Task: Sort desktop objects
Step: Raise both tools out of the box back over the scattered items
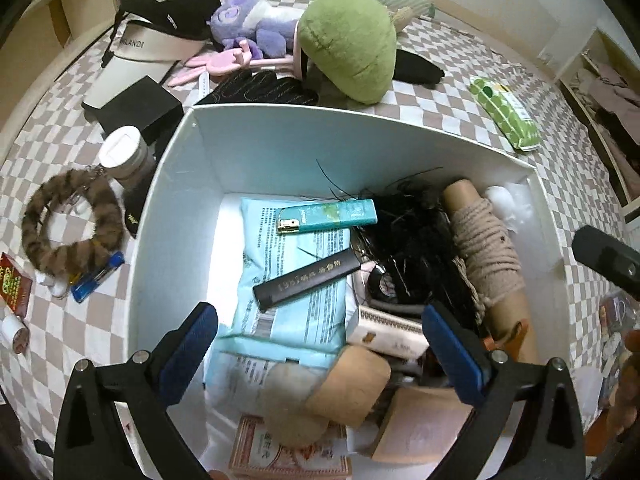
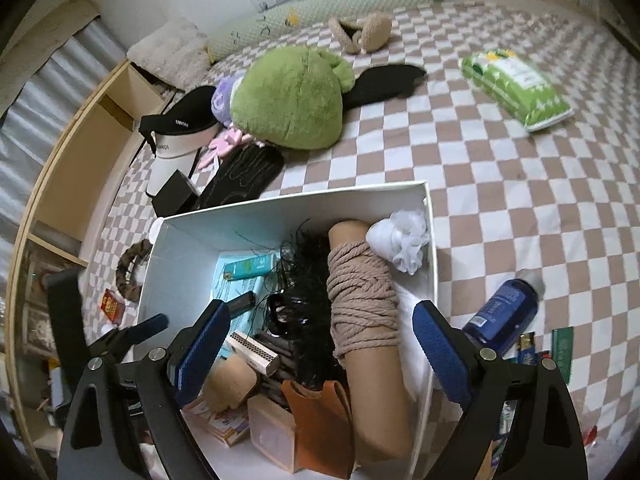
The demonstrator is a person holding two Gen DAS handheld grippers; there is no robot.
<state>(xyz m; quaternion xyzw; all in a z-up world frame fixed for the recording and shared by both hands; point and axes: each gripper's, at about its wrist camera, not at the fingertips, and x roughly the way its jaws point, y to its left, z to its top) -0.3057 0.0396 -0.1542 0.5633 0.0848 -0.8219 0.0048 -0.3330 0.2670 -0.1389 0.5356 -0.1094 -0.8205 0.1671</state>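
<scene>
Both grippers — left gripper (image 1: 320,348) and right gripper (image 2: 320,344) — hang wide open and hold nothing above the white box (image 1: 280,148), where a rope-wound cardboard tube (image 2: 364,304) partly hides black tangled strands (image 2: 300,280).

Lighter (image 1: 327,216) on packet (image 1: 288,280) in box (image 1: 176,200); rope spool (image 1: 486,252) right.

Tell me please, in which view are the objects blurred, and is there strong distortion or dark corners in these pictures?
Right wrist view: the green packet and the far bedding look smeared, while the rope spool is sharper. Left wrist view: the teal lighter in the white box is crisp. Both views bend straight edges and have black corners.
</scene>
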